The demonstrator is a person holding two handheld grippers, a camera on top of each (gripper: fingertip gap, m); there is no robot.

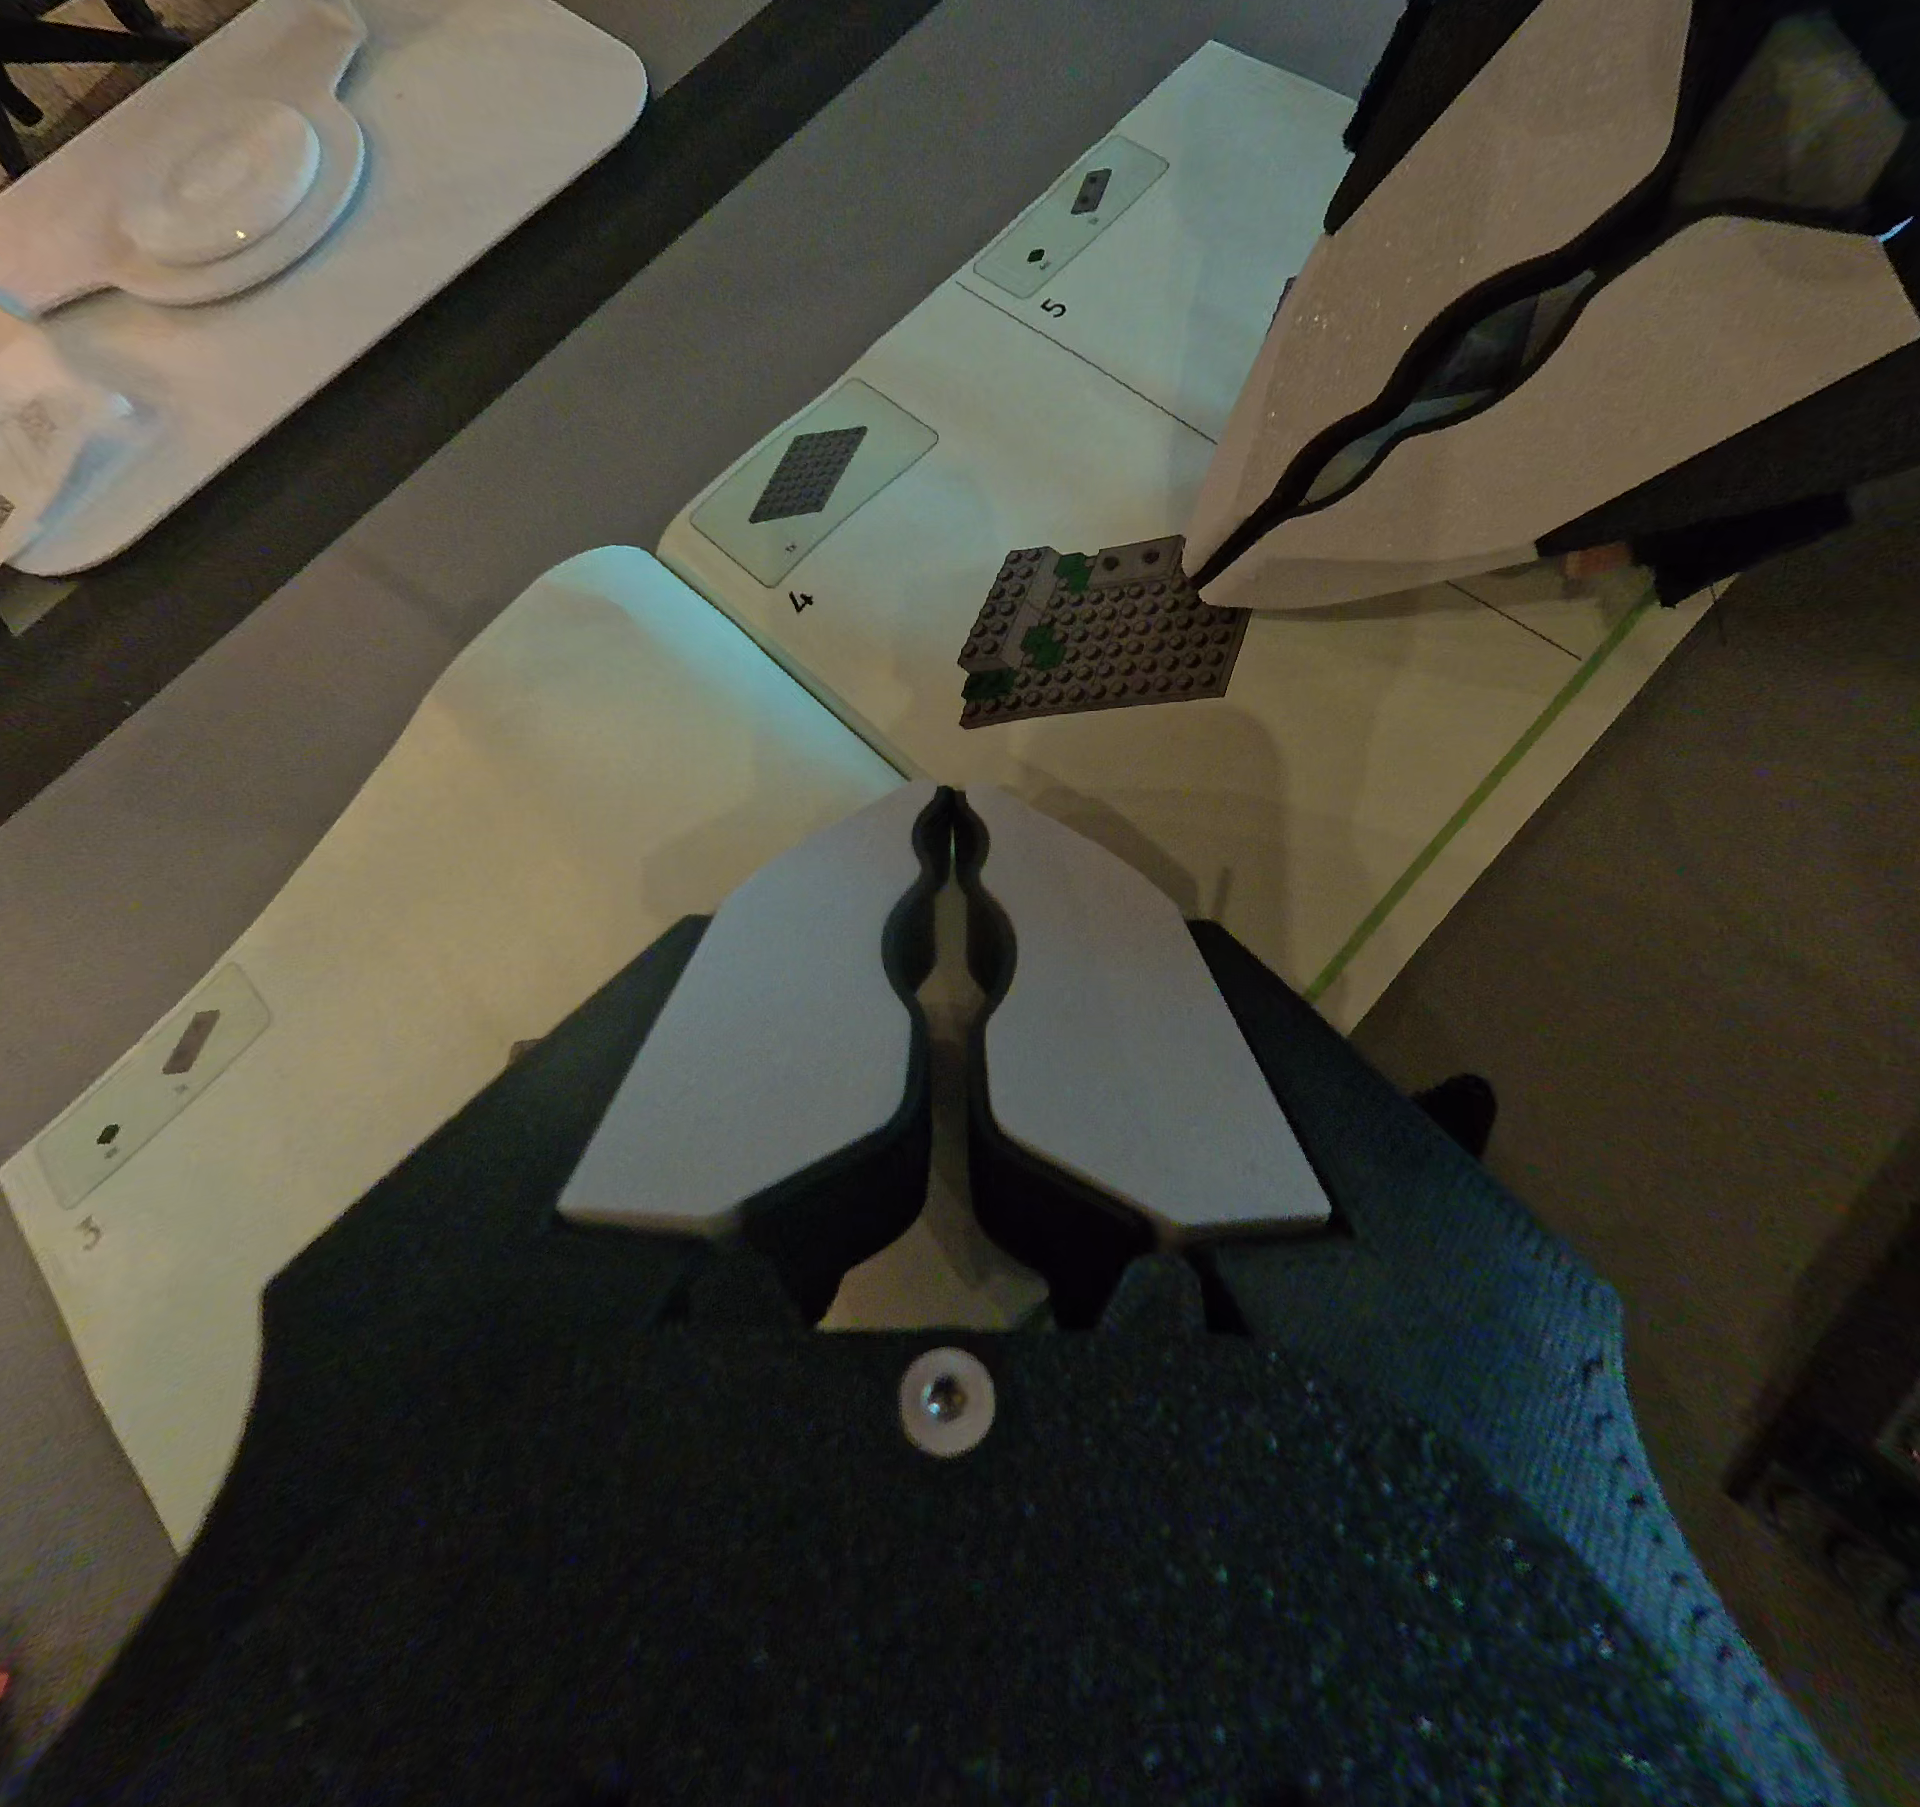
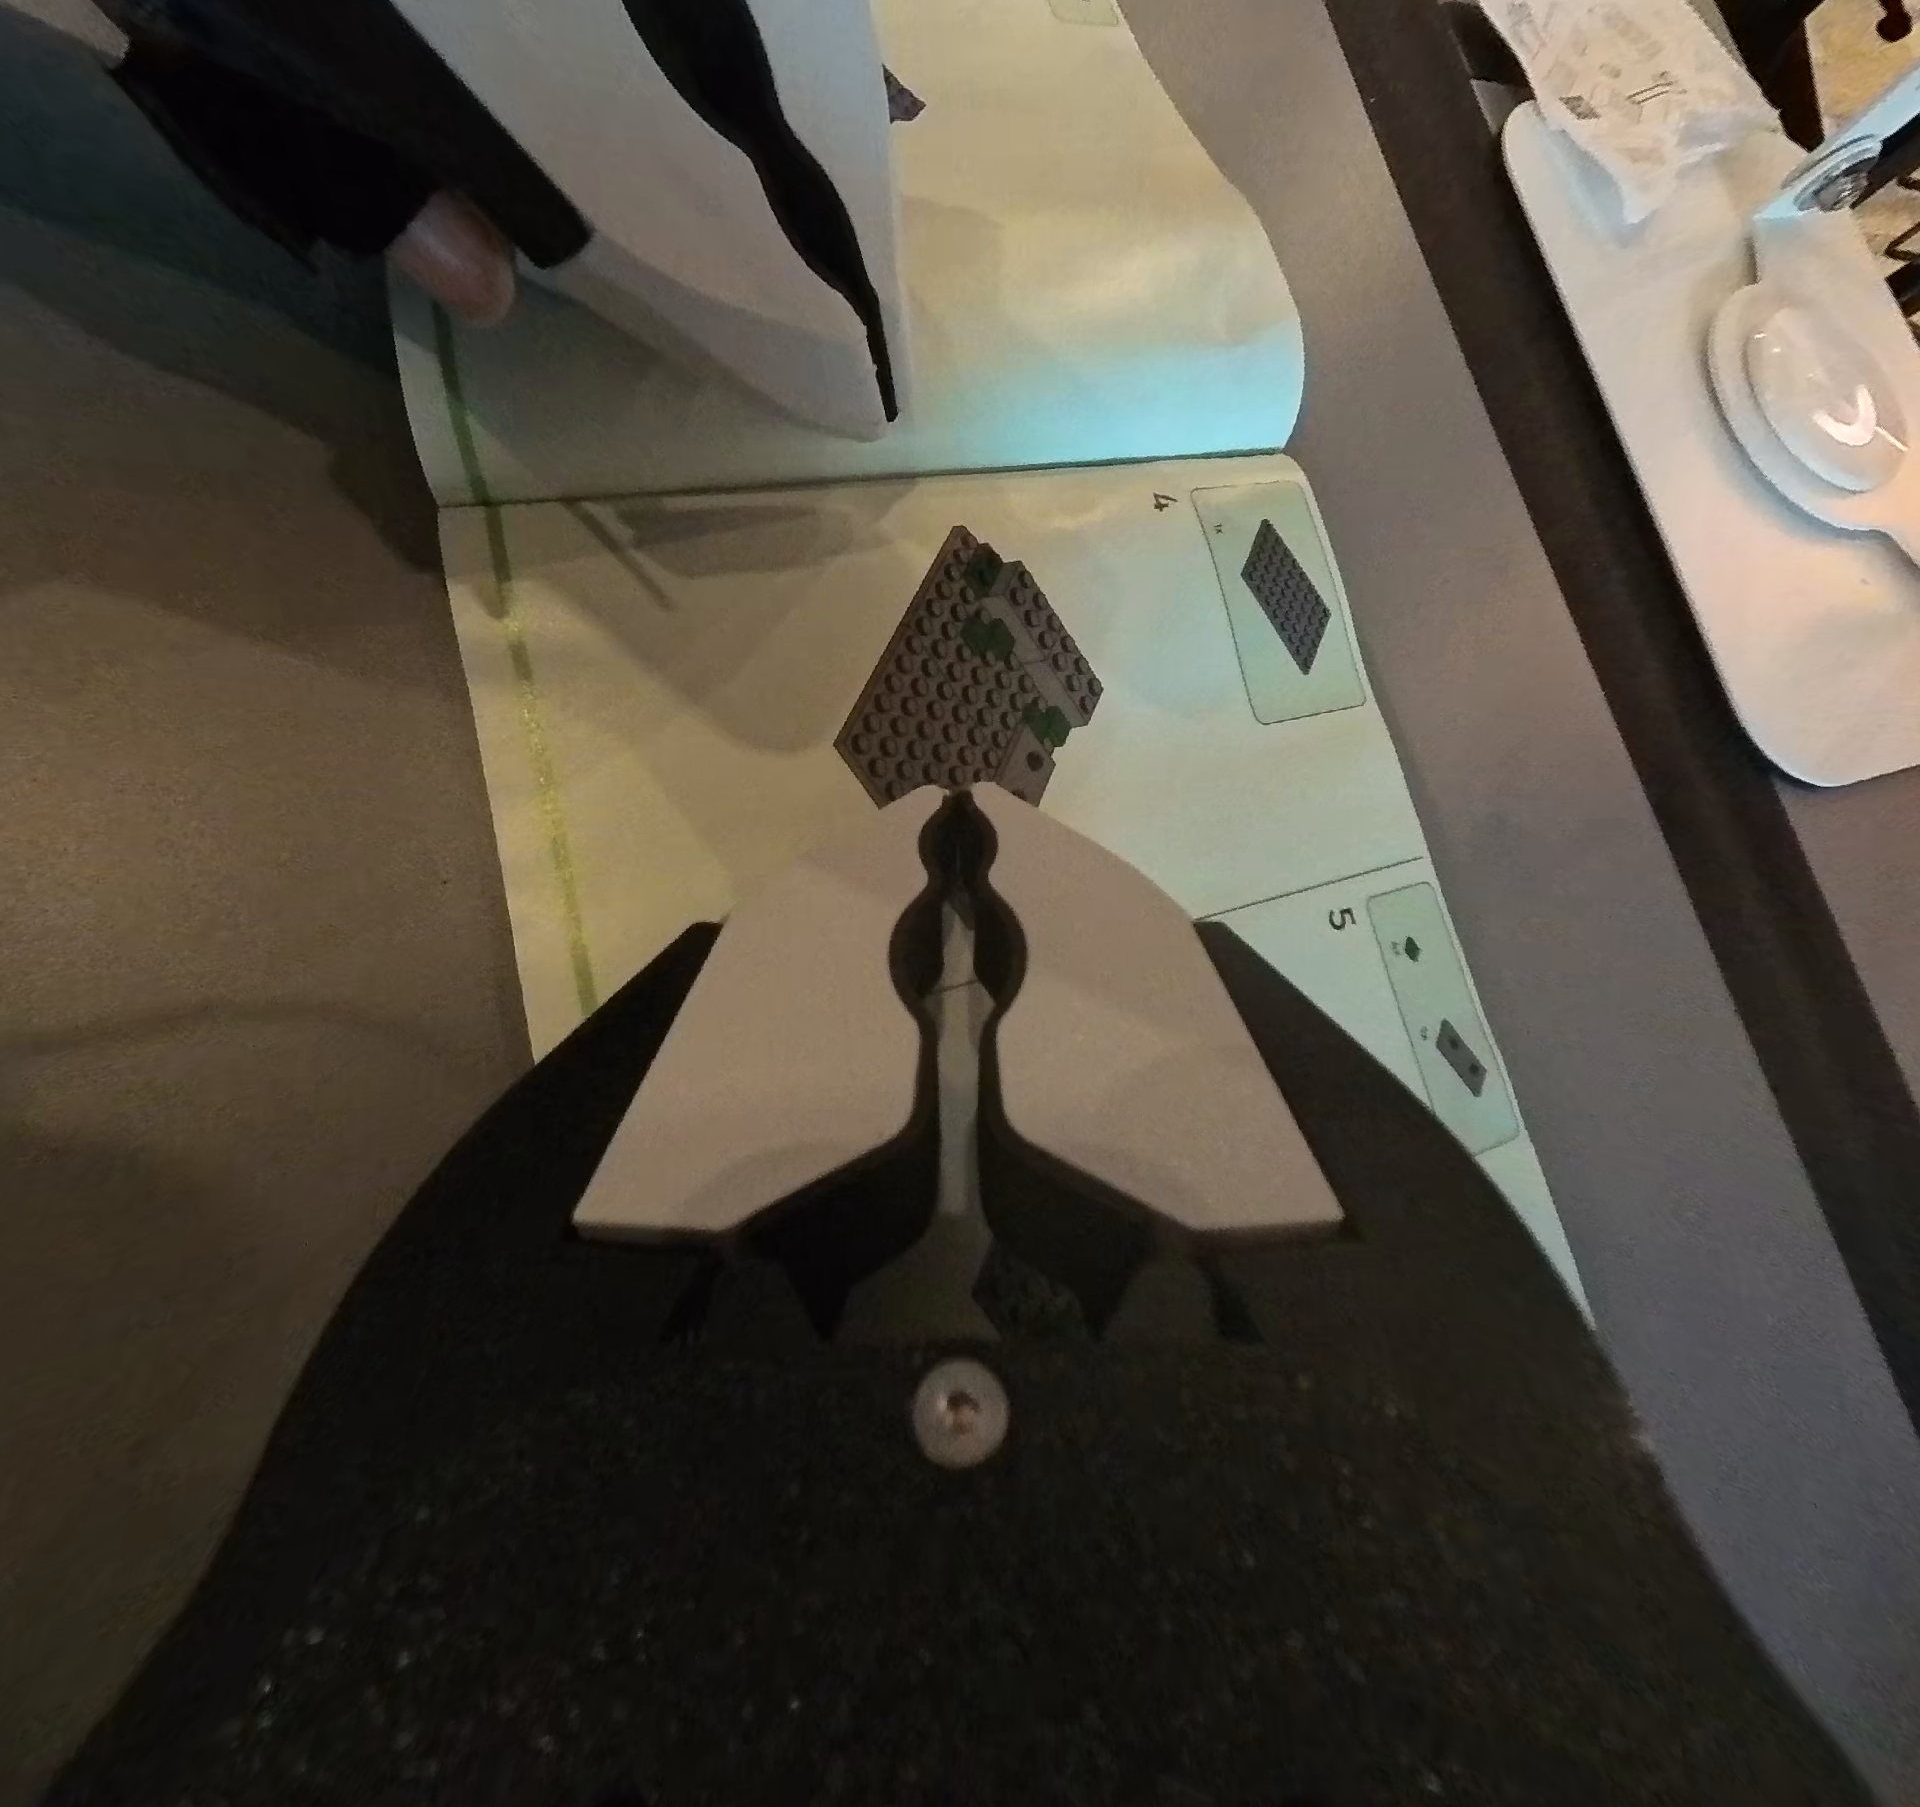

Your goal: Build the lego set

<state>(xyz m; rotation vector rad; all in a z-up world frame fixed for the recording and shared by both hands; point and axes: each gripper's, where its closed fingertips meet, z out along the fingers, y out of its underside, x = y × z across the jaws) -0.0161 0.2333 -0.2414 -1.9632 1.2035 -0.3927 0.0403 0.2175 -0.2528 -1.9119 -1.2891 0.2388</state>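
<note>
Left wrist view: both tools, left tool point(image 1: 951, 801) and right tool point(image 1: 1205, 581), closed over open booklet point(image 1: 623, 718), edges clear.

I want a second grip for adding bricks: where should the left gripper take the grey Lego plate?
Probably the bare near edge of the grey Lego plate, approached head-on by the left gripper, fingers above and below: the right gripper pinches the far corner, and raised green pieces crowd the adjoining side.

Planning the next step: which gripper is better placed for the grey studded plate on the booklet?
Probably right: the right gripper, shut, is at a corner of the grey studded plate; the left gripper, also shut, sits back over the booklet.
</note>
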